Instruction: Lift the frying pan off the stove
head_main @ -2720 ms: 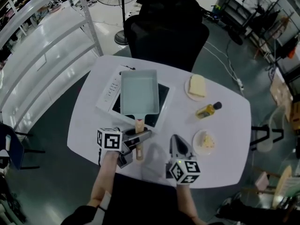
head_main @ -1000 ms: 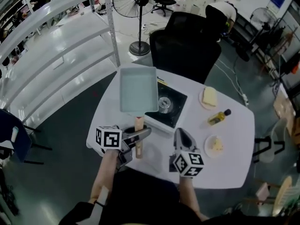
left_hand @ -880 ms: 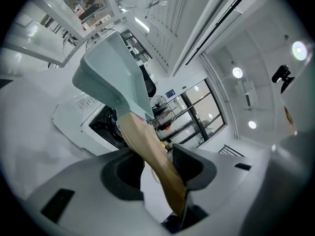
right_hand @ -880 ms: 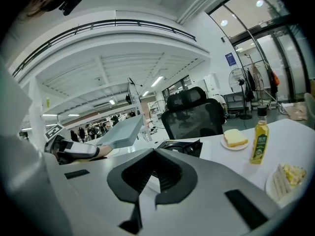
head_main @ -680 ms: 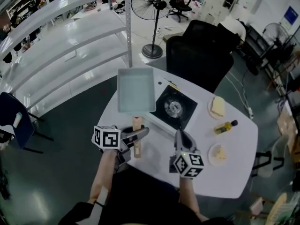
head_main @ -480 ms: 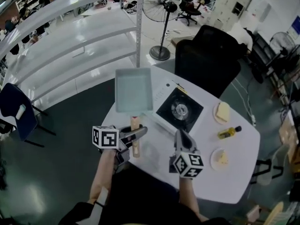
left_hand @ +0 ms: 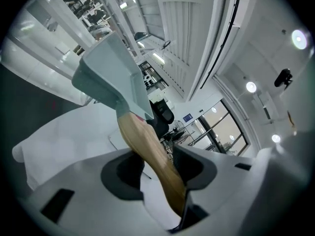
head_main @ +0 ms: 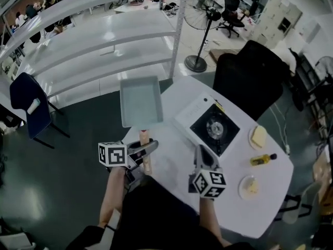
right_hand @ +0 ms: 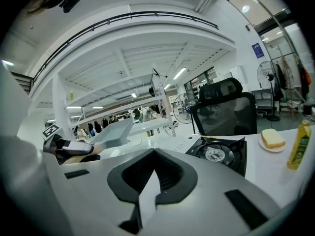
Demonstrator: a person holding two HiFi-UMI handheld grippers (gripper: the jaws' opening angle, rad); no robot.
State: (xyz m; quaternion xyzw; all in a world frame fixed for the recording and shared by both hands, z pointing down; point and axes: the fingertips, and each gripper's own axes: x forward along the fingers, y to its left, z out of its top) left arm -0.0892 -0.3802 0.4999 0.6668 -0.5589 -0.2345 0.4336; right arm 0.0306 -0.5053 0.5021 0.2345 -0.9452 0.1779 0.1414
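The rectangular pale-blue frying pan (head_main: 139, 100) hangs in the air beyond the table's left edge, well away from the black stove (head_main: 212, 126). My left gripper (head_main: 141, 151) is shut on its wooden handle (head_main: 144, 139). In the left gripper view the handle (left_hand: 142, 136) runs between the jaws up to the pan (left_hand: 110, 73), with the left gripper (left_hand: 157, 163) clamped round it. My right gripper (head_main: 200, 152) hovers over the white table (head_main: 171, 165) in front of the stove, jaws together and holding nothing. Its own view shows the right gripper (right_hand: 150, 181), the stove (right_hand: 216, 154) and the pan (right_hand: 114, 131).
A slice of bread on a plate (head_main: 258, 137), an oil bottle (head_main: 263, 159) and a second plate of food (head_main: 251, 186) sit on the table's right side. A black office chair (head_main: 250, 77) stands behind the table. White shelving (head_main: 104, 40) and a blue chair (head_main: 31, 105) are to the left.
The pan has swung left off the stove and out past the table's edge, still held by its handle in my left gripper. The stove's burner now shows. The right gripper has stayed put.
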